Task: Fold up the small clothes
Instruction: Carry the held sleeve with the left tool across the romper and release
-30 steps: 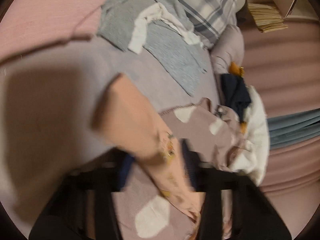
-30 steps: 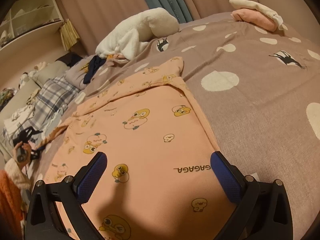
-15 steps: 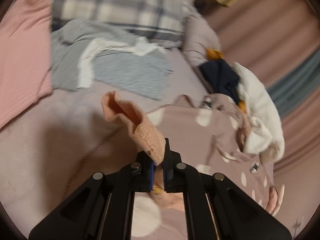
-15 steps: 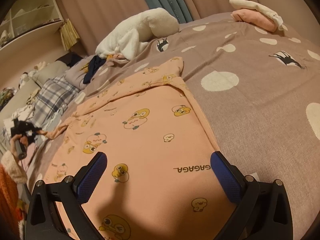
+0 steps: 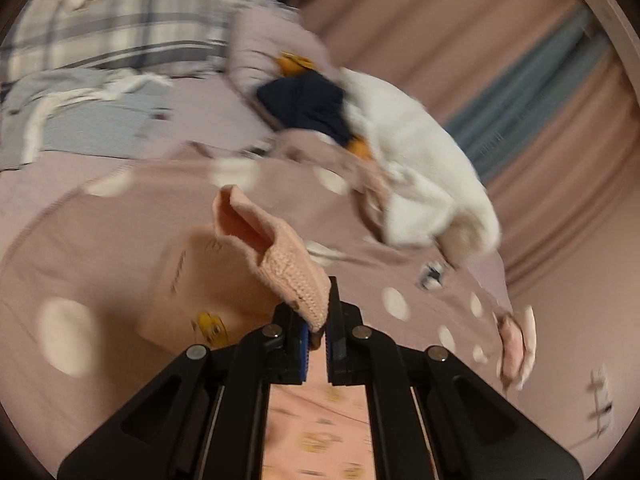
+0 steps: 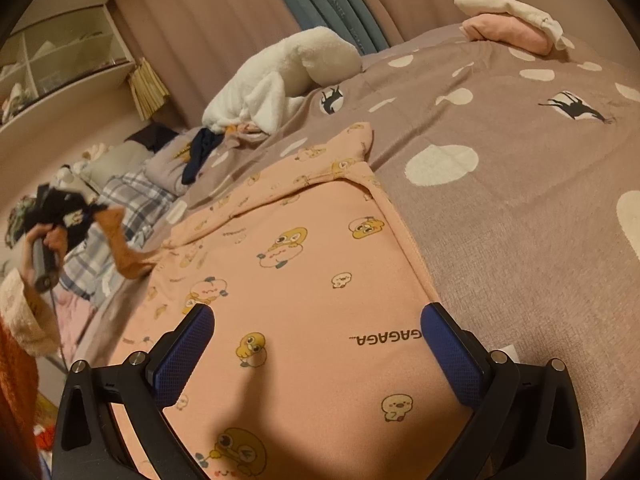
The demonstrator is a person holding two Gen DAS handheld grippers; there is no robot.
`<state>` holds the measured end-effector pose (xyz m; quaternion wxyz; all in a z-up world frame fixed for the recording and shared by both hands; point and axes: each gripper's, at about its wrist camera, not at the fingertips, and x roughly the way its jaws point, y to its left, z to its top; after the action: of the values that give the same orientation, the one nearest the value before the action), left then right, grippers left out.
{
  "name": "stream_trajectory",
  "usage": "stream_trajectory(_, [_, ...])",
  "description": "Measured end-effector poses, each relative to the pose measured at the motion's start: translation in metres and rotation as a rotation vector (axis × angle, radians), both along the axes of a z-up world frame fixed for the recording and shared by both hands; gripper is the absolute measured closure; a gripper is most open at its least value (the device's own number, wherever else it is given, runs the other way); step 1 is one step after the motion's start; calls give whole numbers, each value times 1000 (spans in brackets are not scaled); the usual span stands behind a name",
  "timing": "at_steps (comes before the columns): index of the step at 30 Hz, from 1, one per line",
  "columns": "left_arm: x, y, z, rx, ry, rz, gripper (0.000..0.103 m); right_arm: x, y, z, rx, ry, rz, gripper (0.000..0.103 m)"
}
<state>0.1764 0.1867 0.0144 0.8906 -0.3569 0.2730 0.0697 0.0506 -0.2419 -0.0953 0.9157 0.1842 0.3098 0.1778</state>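
Note:
A pink sweatshirt (image 6: 304, 280) with yellow duck prints lies flat on the spotted mauve bedspread (image 6: 520, 200). My left gripper (image 5: 316, 328) is shut on the ribbed cuff (image 5: 296, 284) of its sleeve and holds it lifted above the bed. In the right wrist view the left gripper (image 6: 86, 210) shows at far left with the sleeve (image 6: 120, 244) hanging from it. My right gripper (image 6: 316, 356) is open and empty, low over the sweatshirt's body near the "GAGAGA" print.
A white fleece garment (image 6: 288, 76) and a navy cloth (image 6: 200, 152) lie in a heap at the far side. Folded pink and white clothes (image 6: 508, 24) sit at the back right. Plaid bedding (image 5: 112, 24) and grey clothes (image 5: 80, 120) lie beyond. Curtains and a shelf (image 6: 60, 52) stand behind.
My left gripper closed on the sleeve cuff, then lifted it and swung it right over the bed. The right gripper has not moved.

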Motion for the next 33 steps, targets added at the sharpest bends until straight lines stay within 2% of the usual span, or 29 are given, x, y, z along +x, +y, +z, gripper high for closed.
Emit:
stream_trajectory(2, [19, -43, 0, 21, 14, -51, 98, 0, -2, 0, 15, -2, 3, 1])
stream_trajectory(9, [69, -155, -23, -12, 48, -200, 98, 0, -3, 1, 26, -10, 7, 1])
stream_trajectory(13, [86, -197, -40, -12, 84, -254, 98, -2, -5, 1, 42, -20, 13, 1])
stream_trajectory(21, [94, -262, -63, -67, 123, -395, 98, -3, -7, 1, 56, -28, 18, 1])
stream_trajectory(27, [99, -287, -82, -93, 197, -430, 98, -4, -8, 2, 62, -32, 19, 1])
stream_trajectory(29, [102, -292, -90, -147, 220, -470, 89, -4, -8, 2, 65, -34, 20, 1])
stream_trajectory(30, [104, -297, -95, -191, 236, -520, 79, -4, -8, 2, 67, -35, 20, 1])
stream_trajectory(32, [105, -304, -99, -225, 249, -553, 78, -3, -8, 2, 69, -36, 19, 1])
stream_trajectory(33, [105, -308, -98, -214, 245, -559, 78, -3, -8, 2, 68, -36, 19, 1])
